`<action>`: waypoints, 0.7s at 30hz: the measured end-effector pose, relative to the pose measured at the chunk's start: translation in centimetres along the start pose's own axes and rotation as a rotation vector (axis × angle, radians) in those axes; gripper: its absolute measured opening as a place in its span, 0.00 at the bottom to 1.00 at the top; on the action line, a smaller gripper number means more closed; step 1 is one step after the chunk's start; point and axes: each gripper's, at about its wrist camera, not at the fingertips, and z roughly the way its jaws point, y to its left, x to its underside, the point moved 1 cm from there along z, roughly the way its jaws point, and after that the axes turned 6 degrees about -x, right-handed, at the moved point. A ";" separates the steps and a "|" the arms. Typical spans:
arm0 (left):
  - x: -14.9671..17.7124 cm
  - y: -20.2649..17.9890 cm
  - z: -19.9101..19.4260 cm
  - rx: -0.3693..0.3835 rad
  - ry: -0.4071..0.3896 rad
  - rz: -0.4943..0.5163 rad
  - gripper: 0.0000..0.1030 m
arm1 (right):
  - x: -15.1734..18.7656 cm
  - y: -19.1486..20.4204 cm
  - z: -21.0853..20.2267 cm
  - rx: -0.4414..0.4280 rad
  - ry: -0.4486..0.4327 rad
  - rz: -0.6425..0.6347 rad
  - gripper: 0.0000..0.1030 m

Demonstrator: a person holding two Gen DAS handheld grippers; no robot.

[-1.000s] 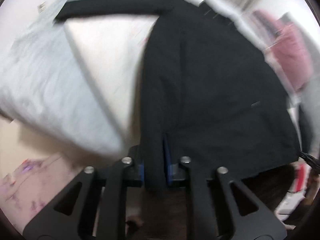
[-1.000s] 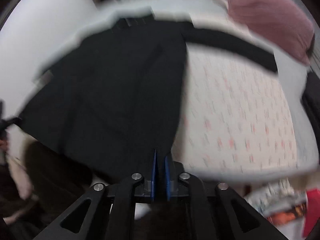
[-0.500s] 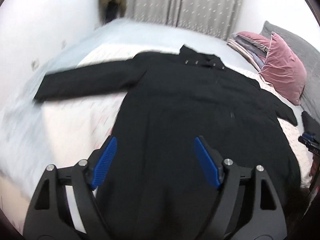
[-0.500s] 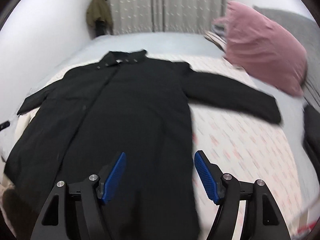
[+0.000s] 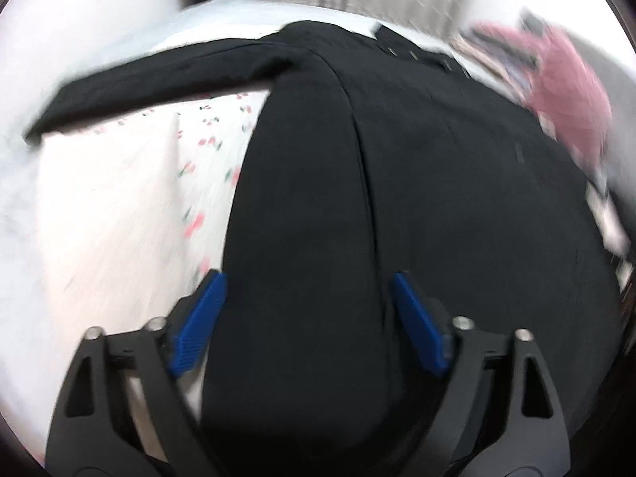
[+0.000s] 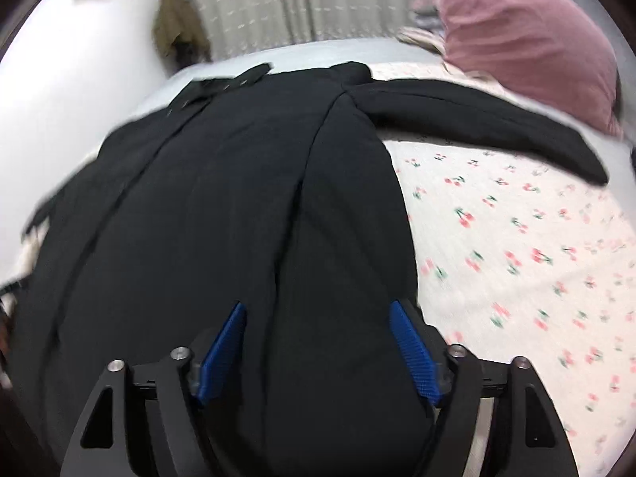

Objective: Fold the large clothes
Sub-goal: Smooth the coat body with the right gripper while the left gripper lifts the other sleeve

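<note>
Bedroom curtains (image 6: 302, 0) hang behind a bed whose cherry-print sheet (image 6: 516, 246) carries the long black coat (image 6: 238, 198), spread flat with its collar toward the curtains and its hem toward you. In the right wrist view, one sleeve (image 6: 477, 119) stretches out across the sheet toward a pink pillow (image 6: 528, 35) at the head of the bed, and an olive garment (image 6: 175, 28) hangs by the wall. In the left wrist view, the other sleeve (image 5: 159, 75) reaches the opposite way over the sheet's white edge.

Your left gripper (image 5: 304, 318) tilts down over the coat's lower half, its blue pads (image 5: 198, 326) spread wide and still parting; the cloth lies under the gap but neither pad presses it. Your right gripper (image 6: 318, 349) sits likewise over the hem region, its blue pads (image 6: 413, 353) apart and widening, clamping nothing. Both views are smeared by motion blur.
</note>
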 end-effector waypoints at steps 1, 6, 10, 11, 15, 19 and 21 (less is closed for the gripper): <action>0.9 0.0 -0.8 0.009 0.009 0.019 0.92 | 0.7 0.4 -0.4 0.034 0.013 -0.031 0.83; 0.4 0.9 -4.0 -0.043 0.056 0.013 0.92 | 0.4 0.6 -2.1 0.041 0.144 0.068 0.92; -3.5 2.5 -6.6 -0.133 -0.041 -0.042 0.92 | -3.3 1.9 -3.5 -0.003 0.089 0.125 0.93; -4.6 3.1 -6.9 -0.137 -0.061 -0.069 0.92 | -4.8 2.4 -3.7 -0.017 0.077 0.128 0.93; -8.9 6.9 -6.3 -0.142 -0.068 -0.248 0.92 | -9.5 3.6 -4.0 -0.064 -0.002 0.123 0.94; -12.5 9.9 -2.7 -0.061 -0.038 -0.459 0.92 | -13.5 4.9 -2.9 -0.095 -0.038 0.141 0.95; -13.4 10.7 -0.4 -0.051 -0.016 -0.543 0.92 | -14.8 6.0 -1.8 -0.095 -0.052 0.111 0.95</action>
